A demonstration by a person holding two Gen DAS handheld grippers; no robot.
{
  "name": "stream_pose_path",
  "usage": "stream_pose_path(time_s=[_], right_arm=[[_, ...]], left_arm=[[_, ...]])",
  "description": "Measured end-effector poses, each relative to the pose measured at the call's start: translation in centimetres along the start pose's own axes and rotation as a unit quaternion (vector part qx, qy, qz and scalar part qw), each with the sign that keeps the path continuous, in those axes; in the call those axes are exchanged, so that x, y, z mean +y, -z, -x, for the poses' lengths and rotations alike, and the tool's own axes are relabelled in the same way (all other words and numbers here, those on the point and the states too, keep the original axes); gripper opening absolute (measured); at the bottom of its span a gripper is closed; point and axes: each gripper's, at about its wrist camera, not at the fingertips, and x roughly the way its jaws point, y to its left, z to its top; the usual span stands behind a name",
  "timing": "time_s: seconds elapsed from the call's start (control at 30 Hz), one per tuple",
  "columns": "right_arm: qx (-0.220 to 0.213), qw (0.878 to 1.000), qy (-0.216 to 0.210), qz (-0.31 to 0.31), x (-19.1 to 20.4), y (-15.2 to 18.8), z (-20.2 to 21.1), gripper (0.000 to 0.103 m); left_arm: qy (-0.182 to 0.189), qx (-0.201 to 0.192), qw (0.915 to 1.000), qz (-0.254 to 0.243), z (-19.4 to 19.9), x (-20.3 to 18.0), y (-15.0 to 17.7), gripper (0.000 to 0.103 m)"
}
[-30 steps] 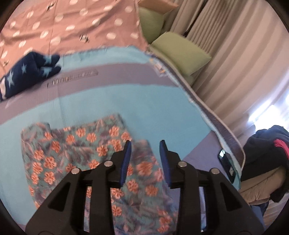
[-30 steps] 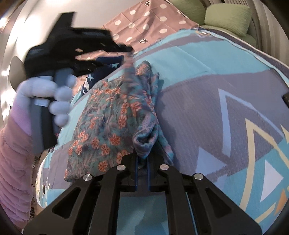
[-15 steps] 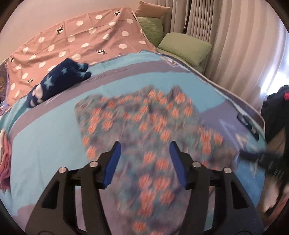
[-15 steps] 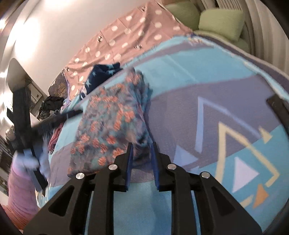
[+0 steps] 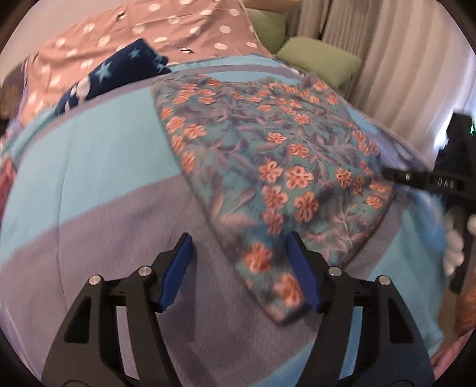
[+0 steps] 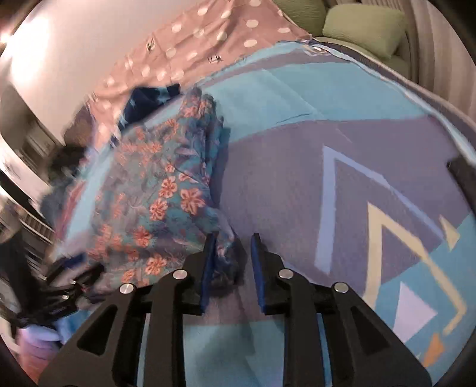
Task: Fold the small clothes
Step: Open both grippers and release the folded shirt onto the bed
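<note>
A teal garment with orange flowers (image 5: 267,154) lies folded flat on the blue and purple blanket (image 5: 89,166). My left gripper (image 5: 239,268) is open over its near corner, the cloth between the pads but not pinched. In the right wrist view the same garment (image 6: 160,190) lies to the left. My right gripper (image 6: 230,262) is open, with a bunched corner of the cloth lying loose between its jaws. The right gripper also shows at the garment's right edge in the left wrist view (image 5: 416,178).
A folded navy garment with pale stars (image 5: 113,77) lies at the far side, by a pink polka-dot sheet (image 5: 184,26). Green pillows (image 5: 318,59) and curtains stand at the back right. The bed edge runs along the right (image 6: 446,104).
My right gripper was shut on the garment's corner and has opened, releasing it. My left gripper has opened wider and drawn back to the garment's near corner. The garment now lies flat.
</note>
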Motion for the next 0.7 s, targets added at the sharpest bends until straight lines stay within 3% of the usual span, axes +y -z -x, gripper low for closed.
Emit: stream_pose_path(time_s=[0.13,0.3,0.4,0.47,0.53,0.57,0.63,0.7], right_arm=[[-0.008,1.000,0.009,0.016,0.8,-0.3,1.2,0.024],[-0.046,0.997,-0.034,0.060,3.4,-1.3,2.9,0.024],[-0.055,0.994,-0.052,0.076,4.4,-2.2,2.5,0.024],[-0.044,0.994,-0.060,0.077,4.5,-2.4,1.1,0.024],[-0.002,0.998,-0.020,0.064,3.7,-2.3,-1.4,0.024],[0.017,0.998,-0.010,0.054,3.3,-2.0,-2.4,0.019],[0.006,0.998,-0.037,0.042,2.2,-1.5,-2.2,0.016],[0.009,0.998,-0.036,0.043,2.3,-1.7,-1.5,0.015]], left_arm=[[0.000,-0.002,0.9999,0.014,1.2,0.3,0.5,0.068],[0.010,-0.027,0.9996,0.010,3.1,-0.4,0.7,0.066],[0.007,-0.030,0.9995,0.012,3.1,-0.6,0.4,0.050],[-0.003,-0.011,0.9995,0.030,2.1,-0.2,0.2,0.042],[0.005,0.007,0.9984,0.055,0.8,0.6,0.6,0.041],[0.009,0.005,0.9982,0.060,0.5,0.9,0.8,0.041],[0.008,0.000,0.9985,0.053,0.8,0.7,0.9,0.041],[0.011,0.002,0.9988,0.049,1.2,0.6,0.8,0.039]])
